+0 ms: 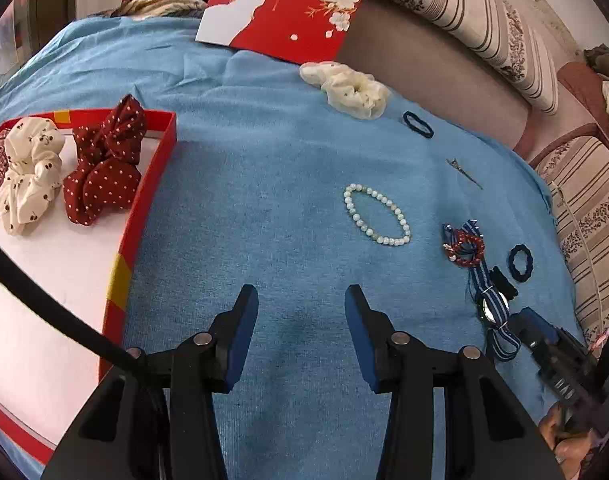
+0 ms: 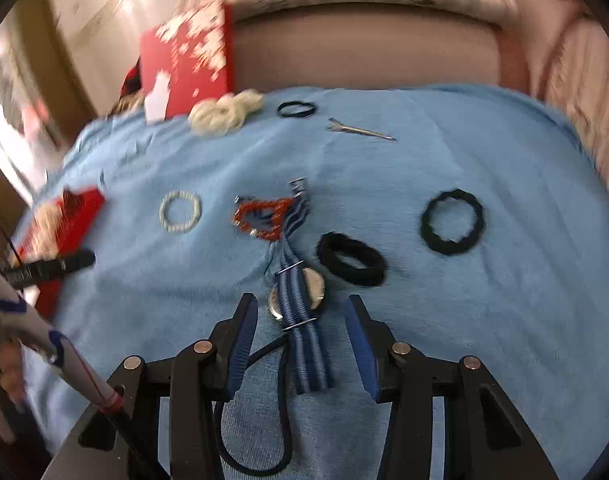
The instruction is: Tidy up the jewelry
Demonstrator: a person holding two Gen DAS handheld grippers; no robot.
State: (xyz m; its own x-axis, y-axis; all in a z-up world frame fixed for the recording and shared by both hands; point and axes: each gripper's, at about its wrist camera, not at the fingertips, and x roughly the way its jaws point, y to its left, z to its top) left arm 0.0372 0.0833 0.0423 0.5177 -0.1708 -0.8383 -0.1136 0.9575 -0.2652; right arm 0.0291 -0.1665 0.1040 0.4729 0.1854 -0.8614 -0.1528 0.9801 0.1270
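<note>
Reaching for the watch [image 2: 300, 300] with right gripper [image 2: 300, 344] apart astride its strap; left gripper [image 1: 301, 336] apart, empty; next: clamp strap, carry to red box [image 1: 144, 200]

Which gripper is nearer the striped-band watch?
Right. The right gripper straddles the striped-band watch, jaws open. The left gripper hangs over bare blue cloth, the watch off to its right.

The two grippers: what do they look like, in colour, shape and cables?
The left gripper and the right gripper look alike: black angular frames, round silver rivets at the joints, and two flat fingers faced with blue pads. A black cable runs to the left one. Beside the right one hang a black cord loop and a thin red string.
</note>
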